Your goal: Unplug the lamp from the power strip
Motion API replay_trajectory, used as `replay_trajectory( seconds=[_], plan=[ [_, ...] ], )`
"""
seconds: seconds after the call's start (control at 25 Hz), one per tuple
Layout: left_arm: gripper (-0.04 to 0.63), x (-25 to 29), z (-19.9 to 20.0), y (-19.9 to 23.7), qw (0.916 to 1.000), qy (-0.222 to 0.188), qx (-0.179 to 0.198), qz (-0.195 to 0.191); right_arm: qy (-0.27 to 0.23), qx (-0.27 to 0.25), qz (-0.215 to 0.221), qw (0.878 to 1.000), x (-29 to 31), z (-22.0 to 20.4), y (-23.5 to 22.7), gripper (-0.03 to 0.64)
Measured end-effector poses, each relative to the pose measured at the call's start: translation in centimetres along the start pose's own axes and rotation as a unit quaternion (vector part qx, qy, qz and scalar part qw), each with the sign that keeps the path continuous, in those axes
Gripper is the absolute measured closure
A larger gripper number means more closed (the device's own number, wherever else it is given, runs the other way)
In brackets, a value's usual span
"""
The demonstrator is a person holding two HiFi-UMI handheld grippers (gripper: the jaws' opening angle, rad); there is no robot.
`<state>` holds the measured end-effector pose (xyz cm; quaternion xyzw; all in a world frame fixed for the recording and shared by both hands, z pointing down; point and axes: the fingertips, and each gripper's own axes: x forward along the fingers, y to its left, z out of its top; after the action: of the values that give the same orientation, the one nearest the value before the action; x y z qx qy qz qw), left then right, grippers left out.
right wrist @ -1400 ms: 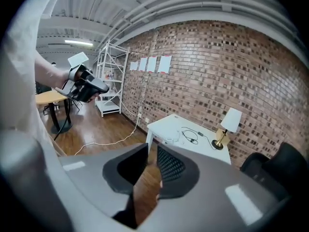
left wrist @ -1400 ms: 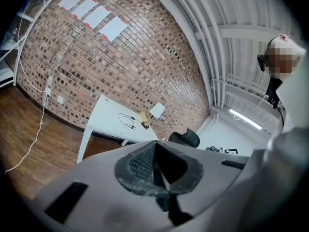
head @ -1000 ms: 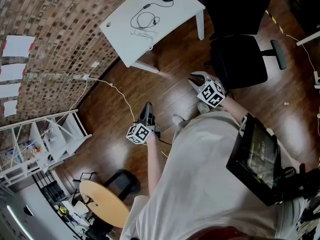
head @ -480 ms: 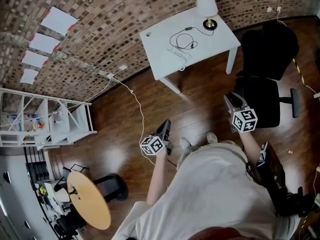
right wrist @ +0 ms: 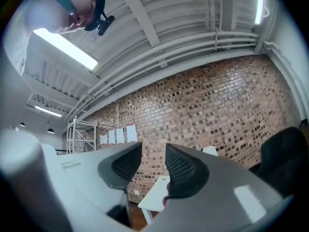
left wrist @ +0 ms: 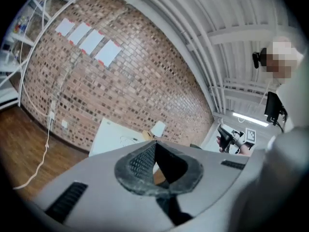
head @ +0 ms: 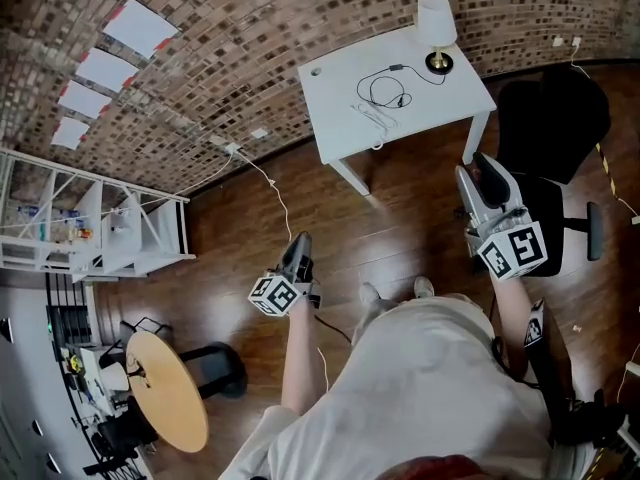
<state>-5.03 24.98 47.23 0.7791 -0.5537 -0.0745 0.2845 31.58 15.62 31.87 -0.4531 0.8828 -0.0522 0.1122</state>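
Note:
The white-shaded lamp [head: 437, 23] stands on the far right corner of the white table [head: 340, 108]; its black cord [head: 385, 88] lies coiled on the tabletop. A white power strip [head: 232, 148] sits at the foot of the brick wall, a white cord [head: 275, 203] trailing across the floor. My left gripper [head: 300, 243] hangs above the floor, shut and empty [left wrist: 153, 146], pointing at the table [left wrist: 113, 137] and lamp [left wrist: 158, 128]. My right gripper [head: 478, 168] is raised before the chair; its jaws have just been opening and stand open with nothing between them [right wrist: 153, 151].
A black office chair [head: 550, 118] stands right of the table. White shelving [head: 110, 233] lines the left wall, with a round wooden table [head: 165, 388] and a black stool [head: 215, 368] below it. Paper sheets [head: 105, 68] hang on the brick wall.
Both grippers have risen from the floor, the right one much more, tilting up toward the wall. The right jaws have spread. The head view now takes in the whole table and lamp.

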Motion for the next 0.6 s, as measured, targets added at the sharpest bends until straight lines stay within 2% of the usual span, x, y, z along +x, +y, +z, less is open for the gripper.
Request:
replay_trajectory(
  seconds=[0.12,0.2,0.24,0.32,0.44,0.52,0.6],
  plan=[
    [0.592,-0.8,5.2,-2.6,0.9955,-0.057,0.076,-0.004,0.006,-0.096,-0.012,0.995,0.3,0.0,1.6,0.480],
    [0.592,-1.0,6.2,-3.5,0.9915,-0.066,0.112,-0.006,0.031,-0.097,0.000,0.995,0.6,-2.3,2.5,0.476],
    [0.592,-1.0,5.6,-3.1,0.9919,-0.055,0.114,-0.001,0.043,-0.092,0.017,0.995,0.9,-4.1,3.4,0.460],
    [0.592,-0.1,2.1,-1.2,0.9966,-0.006,0.080,0.018,0.108,-0.110,0.057,0.986,1.3,-9.8,5.4,0.468],
    [0.592,1.5,-6.5,-0.9,0.9967,0.077,0.016,0.017,0.242,-0.079,0.096,0.962,-0.3,-19.2,7.0,0.453],
    [0.592,1.7,-10.7,-2.4,0.9939,0.110,-0.004,0.006,0.289,-0.076,0.113,0.948,-2.6,-23.0,7.6,0.453],
    [0.592,2.0,-12.6,-3.3,0.9922,0.123,-0.021,0.000,0.325,-0.064,0.128,0.935,-3.9,-25.6,7.8,0.454]
  ],
)
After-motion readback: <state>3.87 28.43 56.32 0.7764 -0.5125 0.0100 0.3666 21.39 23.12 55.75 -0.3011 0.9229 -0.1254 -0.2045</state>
